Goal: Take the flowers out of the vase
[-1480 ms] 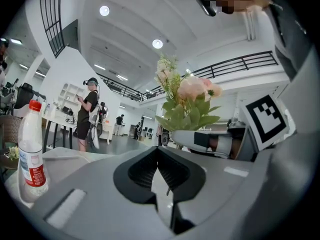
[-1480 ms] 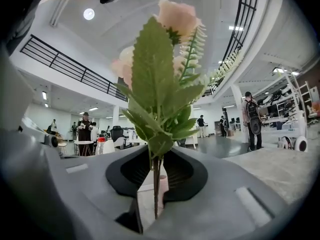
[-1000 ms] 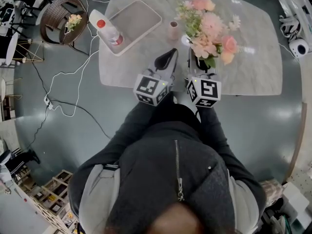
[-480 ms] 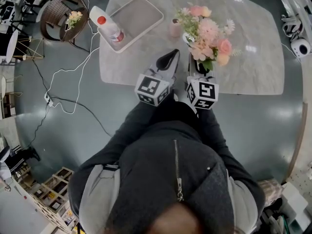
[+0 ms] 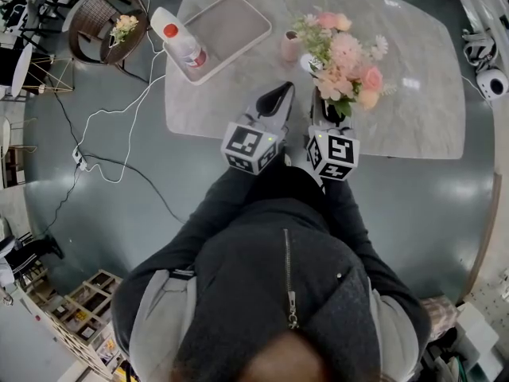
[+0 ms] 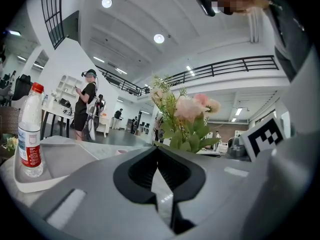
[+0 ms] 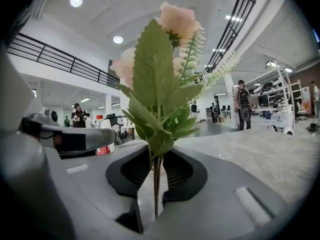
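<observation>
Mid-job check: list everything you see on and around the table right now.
Grey-white marble table: one, centre.
Beige rounded tray: one, table's far-left corner.
Clear plastic bottle, red cap: one, upright on tray.
Small pink cup: one, right of tray.
Pink-and-peach flower bunch: one, stems in right tool.
Brown wicker chair: one, floor left of table, pale flowers on seat.
White cables: floor, left.
White round device: one, floor at right edge.
Left tool: grey, shut, empty.
Right tool: grey, shut on the stems.
</observation>
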Demonstrator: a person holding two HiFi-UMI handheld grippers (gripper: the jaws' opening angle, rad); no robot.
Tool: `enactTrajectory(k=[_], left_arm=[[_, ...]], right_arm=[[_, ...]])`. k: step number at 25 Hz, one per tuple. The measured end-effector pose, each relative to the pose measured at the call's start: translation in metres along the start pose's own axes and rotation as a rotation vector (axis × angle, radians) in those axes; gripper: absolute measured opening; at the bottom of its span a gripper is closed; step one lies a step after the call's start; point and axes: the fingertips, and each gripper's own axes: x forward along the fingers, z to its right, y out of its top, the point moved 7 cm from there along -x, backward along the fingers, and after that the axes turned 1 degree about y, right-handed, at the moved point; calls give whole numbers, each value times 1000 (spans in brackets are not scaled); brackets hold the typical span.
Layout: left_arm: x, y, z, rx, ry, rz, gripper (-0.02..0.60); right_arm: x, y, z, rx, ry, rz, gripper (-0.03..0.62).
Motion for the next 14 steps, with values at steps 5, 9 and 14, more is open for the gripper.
enactTrajectory(k=[5, 9, 14], left_arm=[[-2, -1, 2, -2, 9, 0, 9], [-4, 0, 1, -4, 25, -3, 9], [-3, -1, -2, -4, 33, 1, 9]], right_arm=[[-1, 0, 1, 7, 9, 0, 66], [0, 1, -1, 7, 22, -7, 66], [4, 2, -1, 15, 33, 7, 66]])
